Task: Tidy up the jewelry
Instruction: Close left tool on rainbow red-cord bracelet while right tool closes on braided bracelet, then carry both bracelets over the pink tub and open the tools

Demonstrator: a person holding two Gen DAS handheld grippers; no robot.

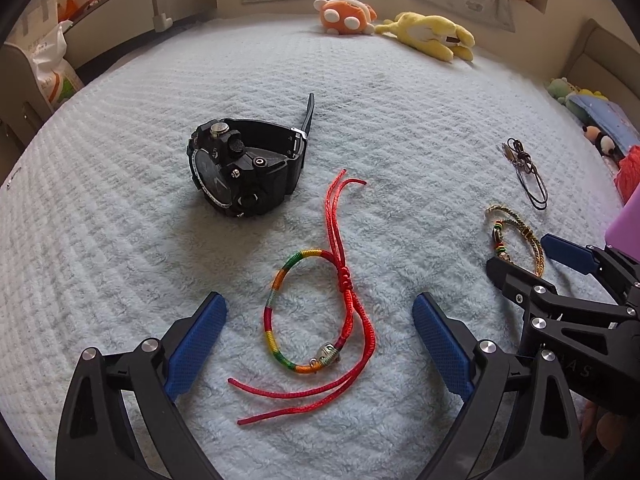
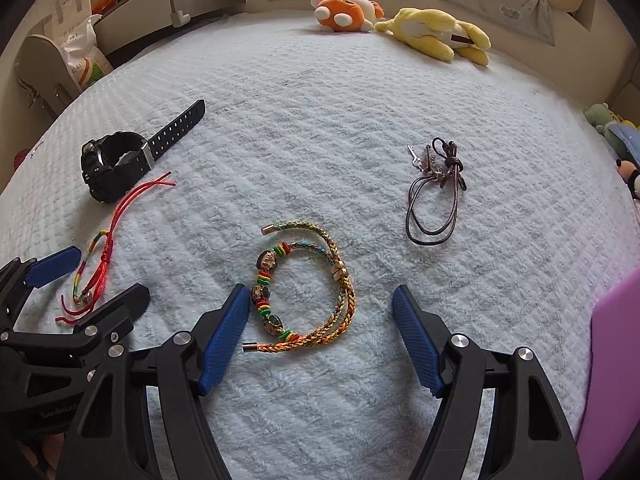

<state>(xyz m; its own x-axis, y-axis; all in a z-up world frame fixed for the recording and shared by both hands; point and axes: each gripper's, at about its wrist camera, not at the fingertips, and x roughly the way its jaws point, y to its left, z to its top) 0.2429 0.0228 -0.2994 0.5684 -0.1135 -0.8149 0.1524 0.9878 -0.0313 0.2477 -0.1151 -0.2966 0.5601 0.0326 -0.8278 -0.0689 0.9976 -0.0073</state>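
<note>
A red cord bracelet point(image 1: 316, 312) with a rainbow band and a small bead lies on the pale blue blanket point(image 1: 360, 100), between the fingers of my open, empty left gripper point(image 1: 320, 344). A black watch point(image 1: 244, 164) lies just beyond it. A braided gold beaded bracelet point(image 2: 308, 292) lies between the fingers of my open, empty right gripper point(image 2: 318, 340); it also shows in the left wrist view point(image 1: 516, 236). A dark leather cord with metal charms point(image 2: 436, 188) lies further right. The red bracelet point(image 2: 94, 276) and watch point(image 2: 116, 164) show at left in the right wrist view.
A purple box point(image 2: 612, 360) stands at the right edge, also in the left wrist view point(image 1: 626, 224). An orange plush point(image 1: 346, 14) and a yellow plush point(image 1: 432, 34) lie at the far edge. More soft toys point(image 1: 592, 120) sit at right. A bag point(image 1: 52, 68) stands at left.
</note>
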